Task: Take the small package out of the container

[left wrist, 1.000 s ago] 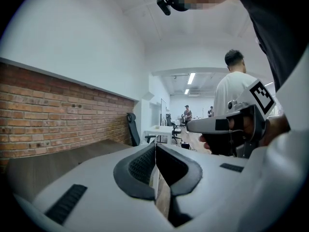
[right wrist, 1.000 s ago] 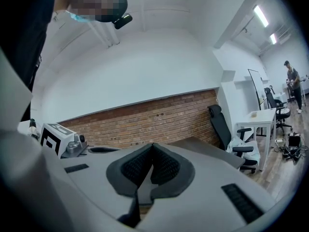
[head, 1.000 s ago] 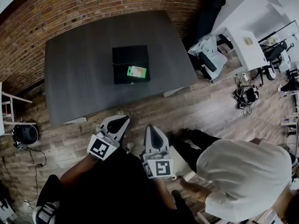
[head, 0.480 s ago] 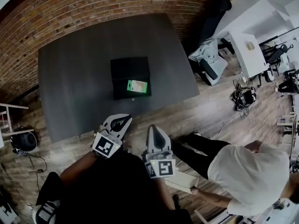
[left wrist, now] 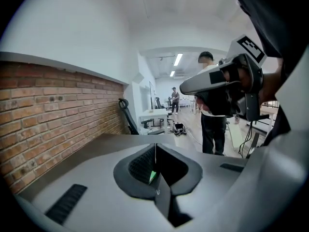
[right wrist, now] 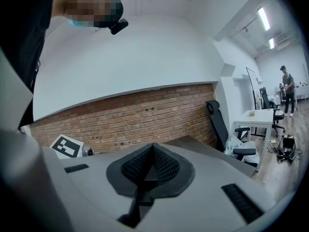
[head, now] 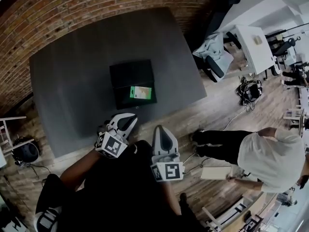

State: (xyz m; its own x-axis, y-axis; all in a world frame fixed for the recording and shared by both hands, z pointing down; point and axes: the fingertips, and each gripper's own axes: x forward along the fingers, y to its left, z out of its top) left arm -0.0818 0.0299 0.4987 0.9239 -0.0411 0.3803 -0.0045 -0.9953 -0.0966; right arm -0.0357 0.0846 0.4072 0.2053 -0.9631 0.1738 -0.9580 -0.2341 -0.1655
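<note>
A black open container (head: 126, 75) sits in the middle of the dark grey table (head: 72, 81). Inside it, at the near right corner, lies the small green and white package (head: 141, 92). My left gripper (head: 126, 121) hangs shut over the table's near edge, short of the container, with nothing in it. My right gripper (head: 161, 133) is shut too, empty, above the wooden floor beside the table. In the left gripper view the closed jaws (left wrist: 155, 154) let a sliver of green show between them. In the right gripper view the closed jaws (right wrist: 153, 154) point at the brick wall.
A brick wall (head: 58, 8) curves round the table's far side. A person in a white shirt (head: 270, 153) bends over at the right on the wooden floor. White desks (head: 256, 47) and office chairs (head: 212, 57) stand at the upper right. A stool (head: 9, 129) is at the left.
Both grippers have come closer to the table; the left one now reaches its near edge. The person in white has moved to the right, away from me. Jaws stay shut.
</note>
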